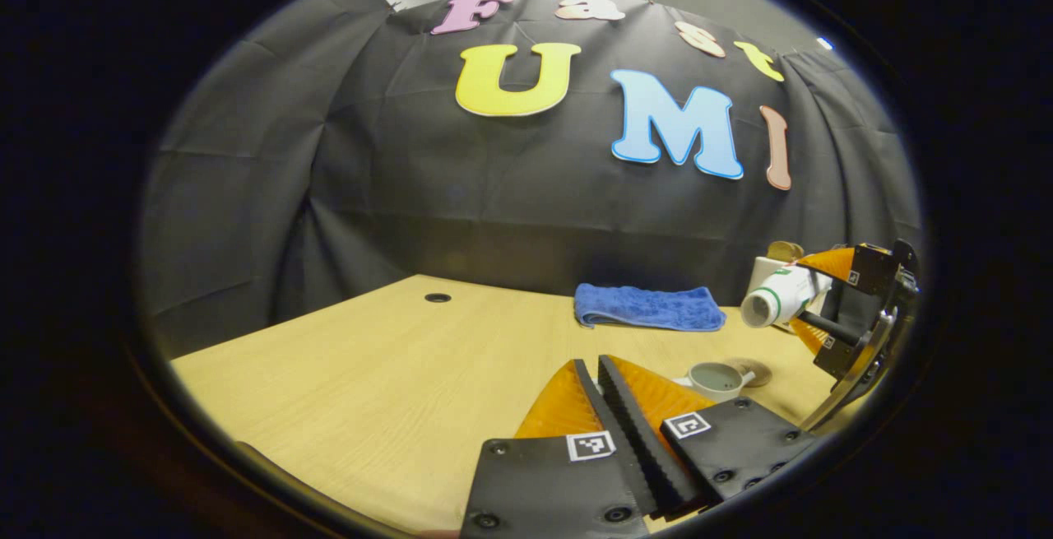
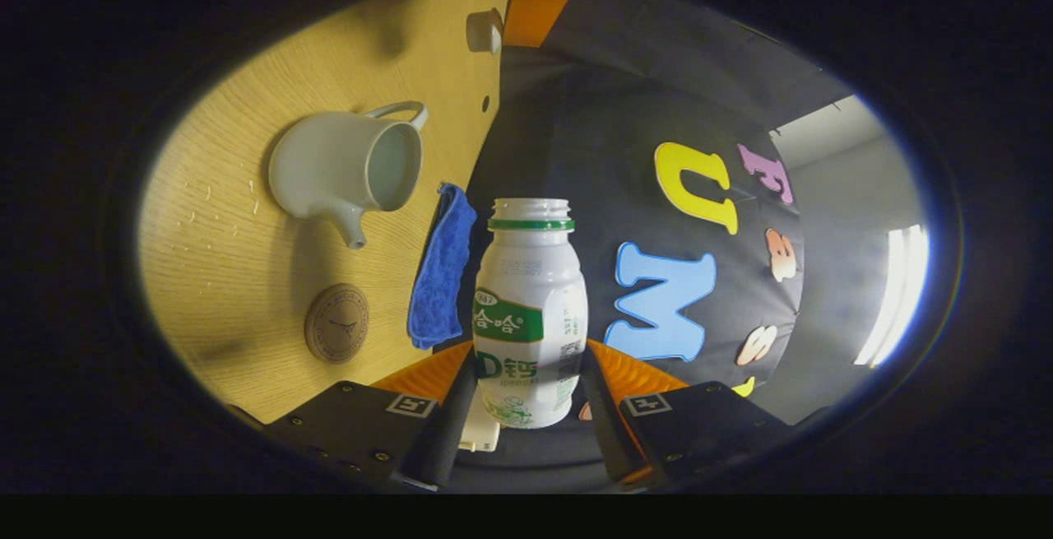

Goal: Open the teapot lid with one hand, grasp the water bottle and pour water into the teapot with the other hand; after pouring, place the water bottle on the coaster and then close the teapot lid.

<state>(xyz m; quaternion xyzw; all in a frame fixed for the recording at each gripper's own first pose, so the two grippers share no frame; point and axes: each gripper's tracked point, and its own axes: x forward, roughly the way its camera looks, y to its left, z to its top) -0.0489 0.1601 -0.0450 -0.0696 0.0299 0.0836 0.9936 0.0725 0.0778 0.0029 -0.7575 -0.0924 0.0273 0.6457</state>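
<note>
Right gripper view has the water bottle [image 2: 531, 308] at centre frame, a small white plastic bottle with a green neck ring and no cap, pinched low on its body between both fingers of the right gripper [image 2: 526, 383]. The picture is turned on its side, so the bottle looks tipped near level, mouth toward the teapot [image 2: 345, 164] in the upper left of the frame. The teapot is pale glazed ceramic with its lid off, handle up and spout down in this view. Lower left lies the round brown coaster [image 2: 336, 322], with a folded blue cloth [image 2: 440, 271] just right of it.

Left gripper view shows the left gripper [image 1: 599, 395] at the bottom with its fingers pressed together; whether they hold anything I cannot tell. Bottle [image 1: 777, 296] and right gripper [image 1: 847, 300] sit at the right edge, above the open teapot [image 1: 714, 378].

Judging by looks, the bottle is light and thin-walled, so a hard squeeze would buckle it; the low, firm body is the safer hold. The teapot is stiff, smooth and breakable.
</note>
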